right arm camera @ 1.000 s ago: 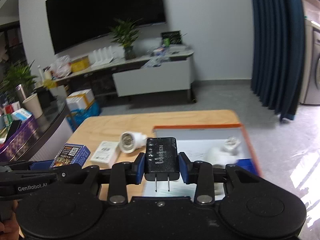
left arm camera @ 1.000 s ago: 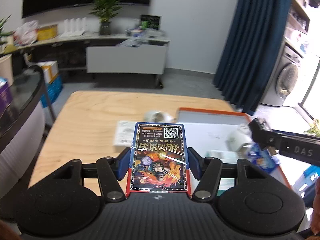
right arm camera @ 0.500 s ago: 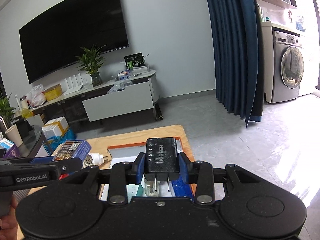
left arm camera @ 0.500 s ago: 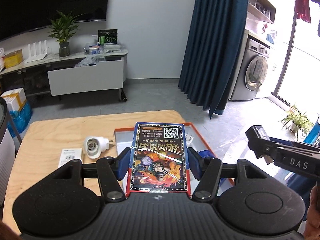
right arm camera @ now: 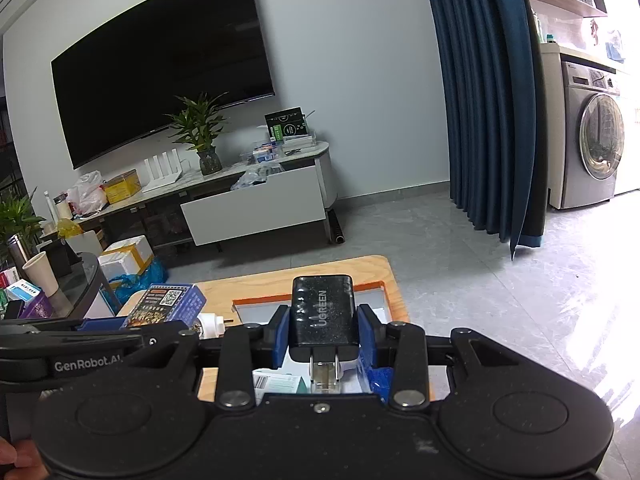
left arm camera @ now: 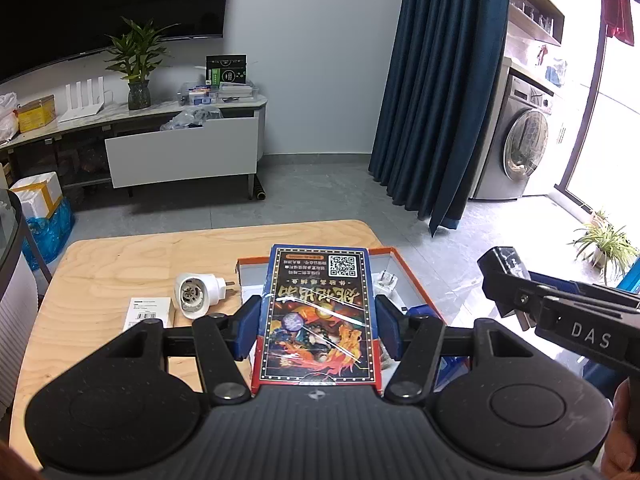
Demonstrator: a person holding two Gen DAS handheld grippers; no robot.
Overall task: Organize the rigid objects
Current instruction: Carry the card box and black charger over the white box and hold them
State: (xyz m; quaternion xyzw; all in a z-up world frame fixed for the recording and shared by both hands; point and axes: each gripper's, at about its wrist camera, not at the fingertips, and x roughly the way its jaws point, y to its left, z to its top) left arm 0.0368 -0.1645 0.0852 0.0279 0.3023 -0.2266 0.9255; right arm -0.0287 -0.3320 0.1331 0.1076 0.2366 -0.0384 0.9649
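Left gripper (left arm camera: 318, 322) angled downward – clamping card box (left arm camera: 318, 312), right gripper (right arm camera: 323, 332) pinching black charger (right arm camera: 323, 316).

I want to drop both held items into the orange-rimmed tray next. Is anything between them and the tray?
Nothing visible blocks either. The card box in the left gripper and the black charger in the right gripper are above the tray, which already holds some items.

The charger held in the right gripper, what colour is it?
The charger is black with grey lettering, seen best in the right wrist view.
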